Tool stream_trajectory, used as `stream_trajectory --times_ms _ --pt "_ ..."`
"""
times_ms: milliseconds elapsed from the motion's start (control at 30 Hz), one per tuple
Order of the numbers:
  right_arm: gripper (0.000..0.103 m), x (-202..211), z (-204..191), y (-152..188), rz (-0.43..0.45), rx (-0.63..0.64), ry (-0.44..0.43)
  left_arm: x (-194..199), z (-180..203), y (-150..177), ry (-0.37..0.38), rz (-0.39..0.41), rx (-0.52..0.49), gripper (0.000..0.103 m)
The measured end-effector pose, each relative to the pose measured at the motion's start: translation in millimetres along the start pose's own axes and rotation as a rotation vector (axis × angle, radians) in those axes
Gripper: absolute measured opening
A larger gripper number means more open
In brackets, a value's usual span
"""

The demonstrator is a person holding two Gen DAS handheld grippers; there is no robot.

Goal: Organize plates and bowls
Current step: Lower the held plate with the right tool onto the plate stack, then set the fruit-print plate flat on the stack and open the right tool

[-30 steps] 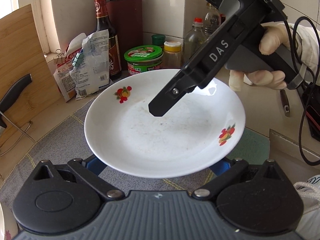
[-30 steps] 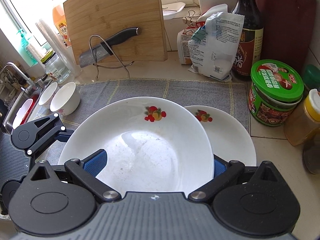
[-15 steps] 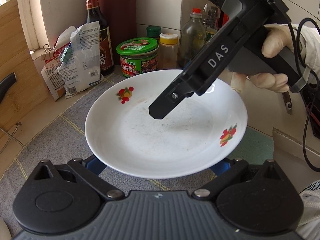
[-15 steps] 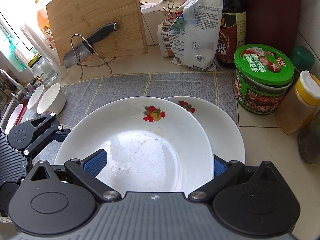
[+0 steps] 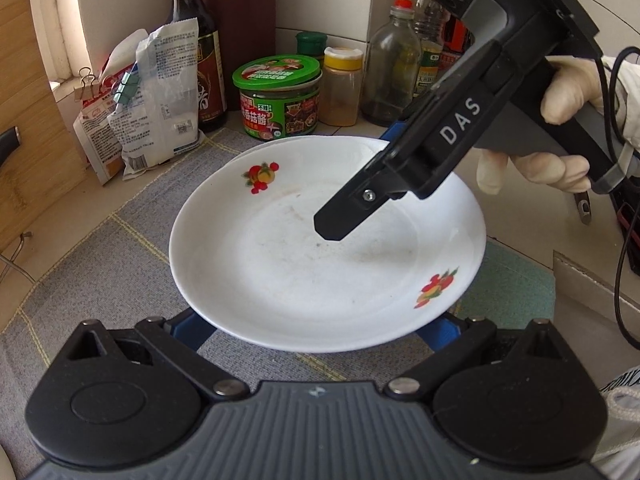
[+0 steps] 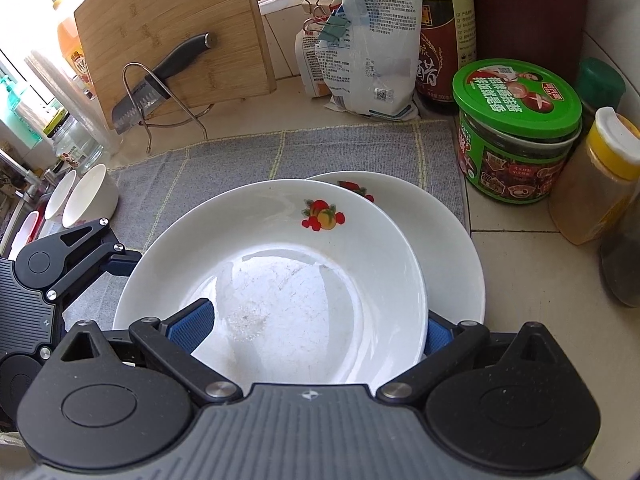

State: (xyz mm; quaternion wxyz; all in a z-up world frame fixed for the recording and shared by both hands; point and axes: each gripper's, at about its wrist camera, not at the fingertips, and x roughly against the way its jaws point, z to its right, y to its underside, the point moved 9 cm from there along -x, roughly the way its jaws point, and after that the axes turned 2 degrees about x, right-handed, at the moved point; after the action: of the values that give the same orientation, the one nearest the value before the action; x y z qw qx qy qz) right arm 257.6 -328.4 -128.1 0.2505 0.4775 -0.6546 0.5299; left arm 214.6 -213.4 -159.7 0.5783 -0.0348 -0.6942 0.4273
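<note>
A white plate with fruit prints [image 5: 304, 264] [image 6: 280, 272] is held by both grippers over a second, matching plate [image 6: 444, 240] that lies on the grey mat; only a sliver of its far rim [image 5: 272, 145] shows in the left wrist view. My left gripper [image 5: 320, 332] is shut on the top plate's near rim. My right gripper [image 6: 308, 332] is shut on its opposite rim, and its body [image 5: 440, 136] reaches over the plate in the left wrist view. Two small white bowls [image 6: 86, 196] sit at the mat's left edge.
A green-lidded jar [image 6: 516, 128], a yellow-capped jar [image 6: 596, 176], sauce bottles and clipped bags [image 6: 368, 48] crowd the back right. A cutting board [image 6: 168, 32] with a knife on a wire rack [image 6: 160, 84] stands at back left. The grey mat [image 6: 240, 160] covers the counter.
Both grippers have carried the top plate toward the back right corner, so it now overlaps more of the lower plate. The grips are unchanged.
</note>
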Motion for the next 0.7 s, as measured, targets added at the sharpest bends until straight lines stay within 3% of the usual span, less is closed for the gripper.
stream_trajectory --times_ms 700 --pt "0.103 1.7 3.8 9.0 -0.017 -0.020 0.005 -9.3 -4.4 -0.6 -0.019 -0.017 -0.041 0.100"
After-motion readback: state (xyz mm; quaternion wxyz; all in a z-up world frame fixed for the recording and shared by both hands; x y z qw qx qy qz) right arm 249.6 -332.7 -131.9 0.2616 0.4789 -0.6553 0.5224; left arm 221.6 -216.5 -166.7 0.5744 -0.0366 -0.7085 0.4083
